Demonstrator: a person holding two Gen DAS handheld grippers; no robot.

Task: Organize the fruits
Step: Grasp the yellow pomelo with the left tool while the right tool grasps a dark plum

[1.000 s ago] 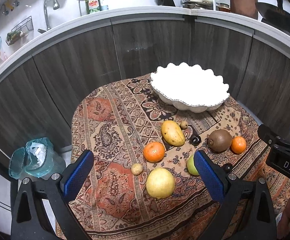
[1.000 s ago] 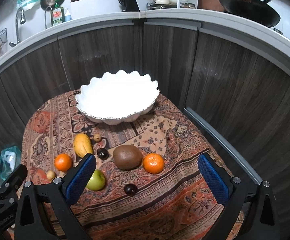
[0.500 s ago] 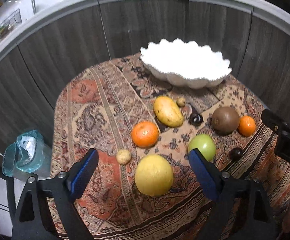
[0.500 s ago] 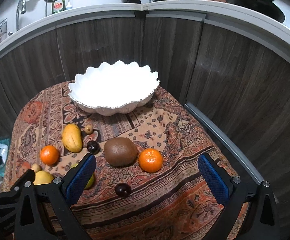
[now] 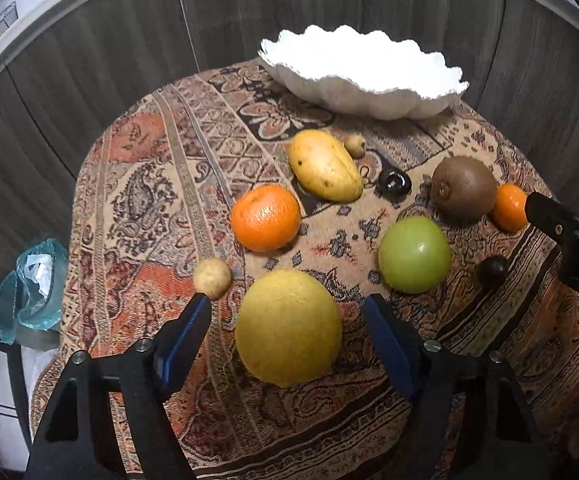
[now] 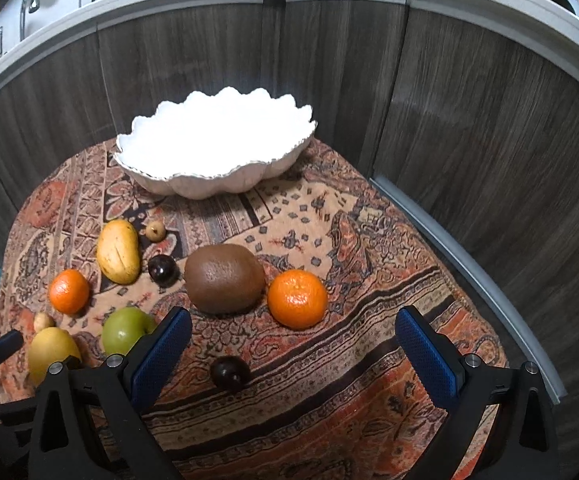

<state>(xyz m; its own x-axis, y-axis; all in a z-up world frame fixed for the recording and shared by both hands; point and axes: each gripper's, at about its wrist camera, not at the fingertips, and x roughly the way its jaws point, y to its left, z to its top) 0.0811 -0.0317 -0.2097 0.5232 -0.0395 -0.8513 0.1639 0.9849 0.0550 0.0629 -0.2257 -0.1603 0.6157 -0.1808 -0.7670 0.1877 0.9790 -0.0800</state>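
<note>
The fruit lies loose on the cloth-covered surface (image 5: 137,184), spread in front of the white bowl (image 5: 353,92), which stands at the far edge with nothing visible inside it. That layout reads as a starting state: each piece within reach, the bowl likely the place to gather them.

The left gripper (image 5: 289,336) points steeply down at the yellow fruit (image 5: 287,326), which sits between its jaws. The jaws have just been closing, but a gap shows on each side of the fruit, so the pads do not press on it and nothing is held. A small tan fruit (image 5: 211,278) sits just beyond the left jaw's tip, close enough that it could be nudged. Beyond the jaws lie the orange (image 5: 265,217) and mango (image 5: 325,165); beyond the right jaw, the green apple (image 5: 414,255).

The right gripper (image 6: 293,344) also tilts downward, jaws wide and empty. A dark plum (image 6: 229,373) lies between them, nearer the left jaw and untouched; the kiwi (image 6: 224,278) and a second orange (image 6: 296,298) lie just ahead of the tips. I judge this hand is lining up for one of those while the left takes the yellow fruit.
</note>
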